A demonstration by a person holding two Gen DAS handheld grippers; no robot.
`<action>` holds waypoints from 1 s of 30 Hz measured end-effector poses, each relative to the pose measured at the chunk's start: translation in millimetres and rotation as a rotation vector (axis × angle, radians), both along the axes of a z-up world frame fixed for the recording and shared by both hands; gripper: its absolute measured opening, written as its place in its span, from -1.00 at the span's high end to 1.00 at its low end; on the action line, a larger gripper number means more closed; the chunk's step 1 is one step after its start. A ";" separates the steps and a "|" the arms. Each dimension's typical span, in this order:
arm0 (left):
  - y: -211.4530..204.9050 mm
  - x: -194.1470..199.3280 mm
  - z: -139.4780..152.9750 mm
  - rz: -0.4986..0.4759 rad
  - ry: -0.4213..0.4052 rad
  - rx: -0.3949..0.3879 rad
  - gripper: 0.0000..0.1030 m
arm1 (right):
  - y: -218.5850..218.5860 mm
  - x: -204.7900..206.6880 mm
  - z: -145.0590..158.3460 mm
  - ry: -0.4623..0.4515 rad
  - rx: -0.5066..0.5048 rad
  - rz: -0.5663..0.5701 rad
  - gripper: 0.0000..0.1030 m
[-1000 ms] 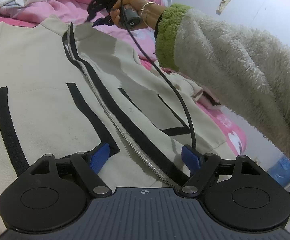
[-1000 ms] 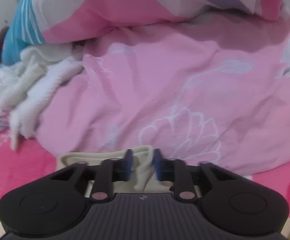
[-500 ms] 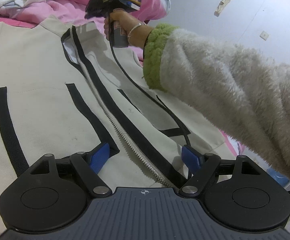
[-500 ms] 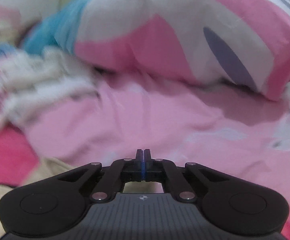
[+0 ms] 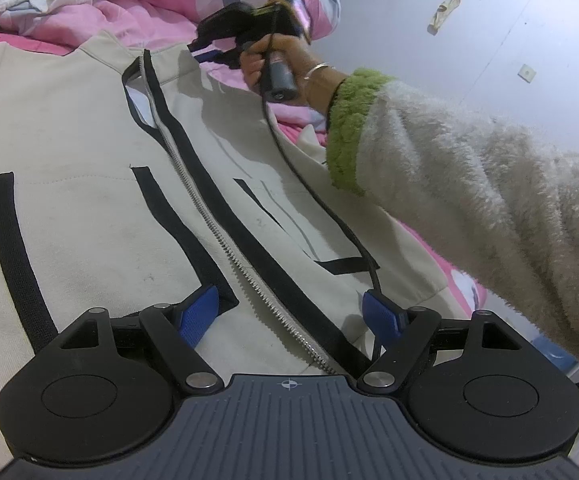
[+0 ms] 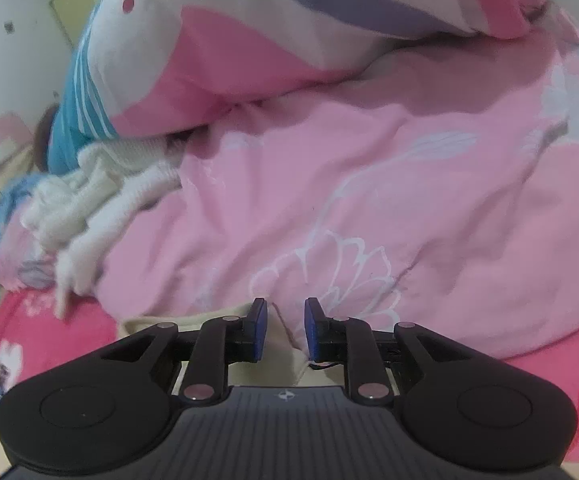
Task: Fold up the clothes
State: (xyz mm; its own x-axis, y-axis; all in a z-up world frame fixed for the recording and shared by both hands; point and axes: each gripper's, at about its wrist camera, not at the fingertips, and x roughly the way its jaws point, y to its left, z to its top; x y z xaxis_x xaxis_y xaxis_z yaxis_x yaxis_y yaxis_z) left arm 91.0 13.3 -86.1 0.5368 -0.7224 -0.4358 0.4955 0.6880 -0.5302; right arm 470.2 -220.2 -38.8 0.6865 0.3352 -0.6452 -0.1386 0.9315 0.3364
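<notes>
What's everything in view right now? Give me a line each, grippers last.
Jacket: one, cream with black trim and a silver zipper, spread front up on the bed.
Bedcover: one, pink with white flower print, beyond the collar.
Pillow: one, pink, white and grey, at the head of the bed.
White clothes: a rumpled heap, count unclear, far left of the jacket.
Blue striped fabric: one piece, beside the pillow.
Wall: white, right of the bed.
Sleeve: one, fluffy cream with green cuff.
Left gripper: open over the hem.
Right gripper: open above the collar, held by a hand.
</notes>
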 end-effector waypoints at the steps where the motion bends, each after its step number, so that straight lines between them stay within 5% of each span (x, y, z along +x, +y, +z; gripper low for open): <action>1: 0.1 -0.1 -0.2 0.000 0.000 0.000 -0.55 | 4.5 1.6 -4.3 -0.007 -0.014 0.004 0.60; 7: 0.2 1.2 -0.3 0.003 0.003 -0.003 -0.54 | 10.1 3.4 -16.9 -0.066 -0.009 -0.059 0.63; 12: 0.3 2.3 -0.5 0.006 0.005 -0.005 -0.53 | -28.2 -27.4 15.5 -0.187 0.001 -0.245 0.61; 25: -1.0 0.1 9.2 0.065 0.013 0.043 -0.55 | -196.5 -263.3 172.8 -0.404 0.055 -0.291 0.58; 27: -0.4 -1.8 14.8 0.104 0.007 0.070 -0.56 | -217.5 -320.6 191.2 -0.455 0.012 -0.297 0.50; 29: 1.4 -4.5 22.5 0.158 -0.003 0.104 -0.58 | -236.8 -379.2 206.2 -0.505 -0.034 -0.305 0.15; 30: 4.3 -6.7 26.5 0.173 -0.005 0.101 -0.58 | -241.4 -405.5 208.6 -0.517 -0.066 -0.305 0.12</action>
